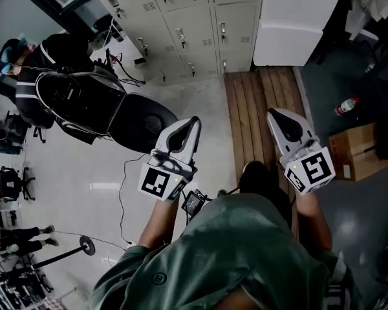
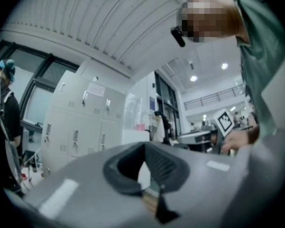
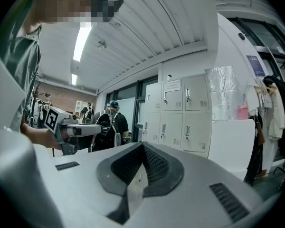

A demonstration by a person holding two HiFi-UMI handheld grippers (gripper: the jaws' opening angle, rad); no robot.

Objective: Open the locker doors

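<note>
A bank of beige lockers (image 1: 187, 24) stands ahead against the wall, all visible doors closed, each with a small handle. The lockers (image 2: 80, 127) show at the left of the left gripper view, and the lockers (image 3: 180, 113) are centred in the right gripper view. My left gripper (image 1: 193, 120) and right gripper (image 1: 275, 113) are held out side by side, well short of the lockers. The left gripper (image 2: 145, 146) has its jaws together with nothing between them. The right gripper (image 3: 142, 145) is likewise shut and empty.
A white cabinet (image 1: 291, 21) stands right of the lockers. A wooden plank strip (image 1: 258, 102) leads toward them. A black machine with cables (image 1: 103, 108) and a person in black (image 1: 26, 63) are at the left. A cardboard box (image 1: 352, 150) and a bottle (image 1: 346, 105) lie at the right.
</note>
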